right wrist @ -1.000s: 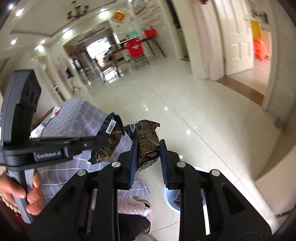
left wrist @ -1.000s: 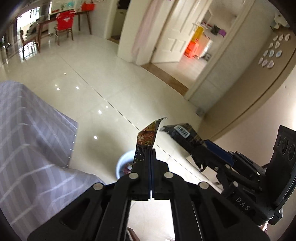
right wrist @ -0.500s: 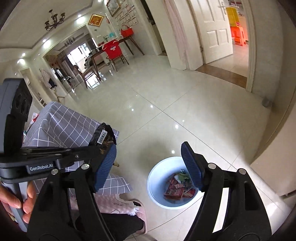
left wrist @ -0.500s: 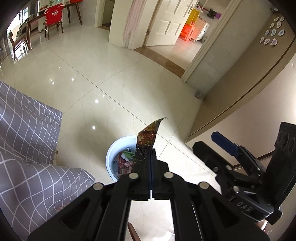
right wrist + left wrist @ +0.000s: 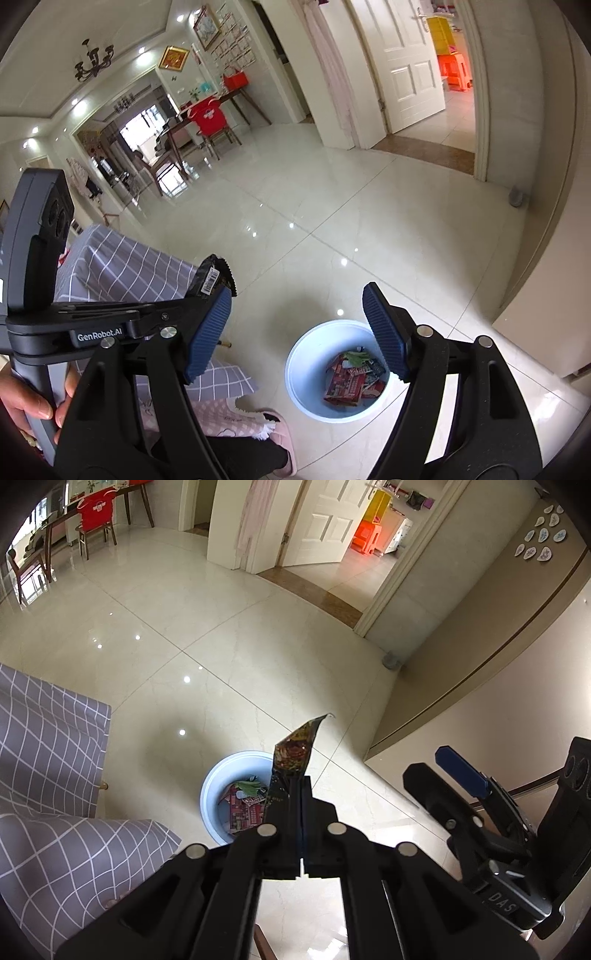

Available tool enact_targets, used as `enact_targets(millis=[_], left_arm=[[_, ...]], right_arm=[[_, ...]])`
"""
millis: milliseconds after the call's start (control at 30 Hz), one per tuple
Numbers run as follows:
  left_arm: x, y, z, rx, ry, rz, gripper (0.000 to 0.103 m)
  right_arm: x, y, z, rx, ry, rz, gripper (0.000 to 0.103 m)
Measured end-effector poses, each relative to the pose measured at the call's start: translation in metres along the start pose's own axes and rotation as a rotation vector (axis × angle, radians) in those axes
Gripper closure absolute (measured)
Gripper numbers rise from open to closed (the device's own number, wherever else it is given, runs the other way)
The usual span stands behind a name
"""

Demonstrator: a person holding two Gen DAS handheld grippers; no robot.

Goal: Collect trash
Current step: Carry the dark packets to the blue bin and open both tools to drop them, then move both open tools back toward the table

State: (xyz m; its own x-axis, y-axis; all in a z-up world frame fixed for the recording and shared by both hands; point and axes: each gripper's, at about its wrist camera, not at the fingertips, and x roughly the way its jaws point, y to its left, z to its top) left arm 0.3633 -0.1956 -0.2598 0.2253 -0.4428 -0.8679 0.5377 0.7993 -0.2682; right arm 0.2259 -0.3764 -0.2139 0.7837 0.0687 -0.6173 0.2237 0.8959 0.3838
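- We are looking down at the glossy tiled floor, where a checked grey cloth is draping at our left.
- The white bin is standing on it, holding red packets and what is probably a green scrap.
- Our right hand-held gripper is hanging above it, jaws spread wide and holding nothing.
- Our left hand-held gripper is pinching a dark snack wrapper over the bin.
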Motion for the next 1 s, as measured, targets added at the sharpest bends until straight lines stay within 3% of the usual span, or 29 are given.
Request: enact_targets(millis=[100,133,167,200,233,667,1000], left_arm=[[0.000,-0.004,0.003,0.008,-0.015,-0.004,0.100],[0.001,-0.003,0.003,0.006,-0.016,-0.005,0.090],[0.001,-0.002,0.004,0.001,-0.010,-0.006,0.052],[0.001,0.000,0.004,-0.011,-0.006,0.002,0.033],[-0.003,0.001,0.004,-0.019,-0.026,0.018,0.025],[-0.052,0.020,-0.005,-0.043,-0.127,0.080,0.025],[-0.133,0.067,-0.027,-0.074,-0.257,0.169,0.025]], right_arm=[[-0.005,-0.002,0.001,0.014,-0.030,-0.015,0.029],[-0.007,-0.004,0.001,0.021,-0.040,-0.021,0.029],[-0.009,-0.006,0.002,0.033,-0.048,-0.032,0.028],[-0.010,-0.008,0.002,0.043,-0.050,-0.038,0.028],[-0.011,-0.010,0.002,0.055,-0.047,-0.038,0.028],[-0.019,0.019,0.004,0.016,-0.037,-0.011,0.028],[-0.026,0.095,0.010,-0.085,-0.045,0.064,0.028]])
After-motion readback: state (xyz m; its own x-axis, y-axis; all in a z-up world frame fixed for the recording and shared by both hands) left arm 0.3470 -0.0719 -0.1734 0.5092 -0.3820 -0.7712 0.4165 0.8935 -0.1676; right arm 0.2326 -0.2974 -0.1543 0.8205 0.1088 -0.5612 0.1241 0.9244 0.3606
